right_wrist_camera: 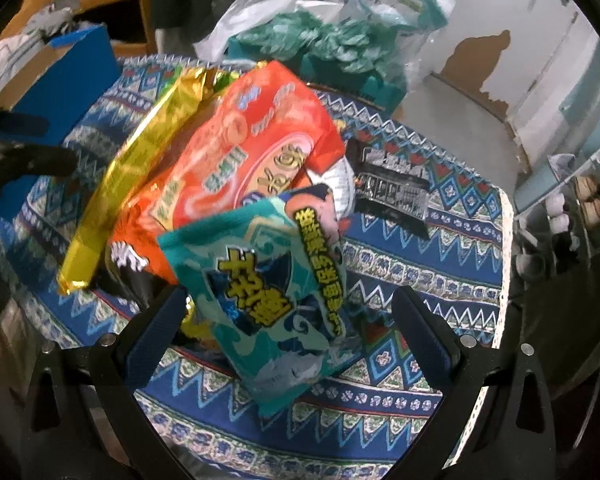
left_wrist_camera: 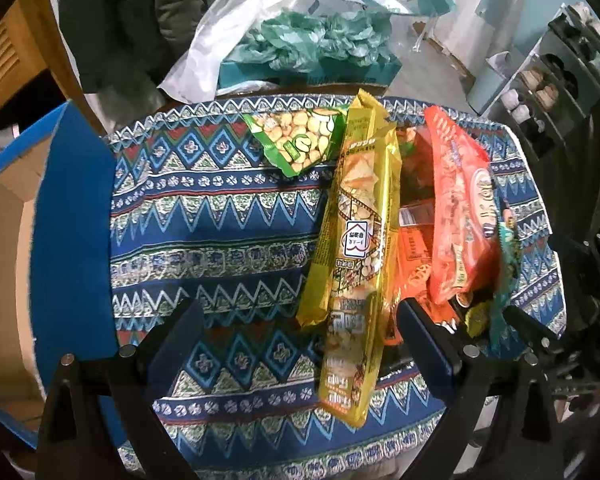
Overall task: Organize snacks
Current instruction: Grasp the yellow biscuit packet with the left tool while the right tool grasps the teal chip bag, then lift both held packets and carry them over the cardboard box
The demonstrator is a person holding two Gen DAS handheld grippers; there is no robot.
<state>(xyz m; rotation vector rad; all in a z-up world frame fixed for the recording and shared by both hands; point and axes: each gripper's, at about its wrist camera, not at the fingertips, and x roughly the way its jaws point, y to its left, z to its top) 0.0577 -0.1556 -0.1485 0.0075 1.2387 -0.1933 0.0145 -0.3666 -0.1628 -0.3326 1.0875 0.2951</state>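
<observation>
A pile of snack packs lies on the patterned tablecloth (left_wrist_camera: pixel 220 220). A long yellow pack (left_wrist_camera: pixel 356 240) reaches back between the fingers of my left gripper (left_wrist_camera: pixel 300 344), which is open; the pack sits nearer the right finger. To its right is a red-orange bag (left_wrist_camera: pixel 460 220), and a green bean pack (left_wrist_camera: pixel 300 140) lies farther back. In the right wrist view a teal bag (right_wrist_camera: pixel 272 292) leans on the red-orange bag (right_wrist_camera: pixel 252 140), between the wide-open fingers of my right gripper (right_wrist_camera: pixel 290 332). The yellow pack (right_wrist_camera: pixel 140 168) lies left of them.
A blue cardboard box (left_wrist_camera: pixel 72 220) stands open at the table's left edge. At the back, plastic bags are heaped on a teal box (left_wrist_camera: pixel 308 68). A black wrapper (right_wrist_camera: pixel 392 192) lies right of the pile. A shoe rack (left_wrist_camera: pixel 548 92) stands beyond the table's right edge.
</observation>
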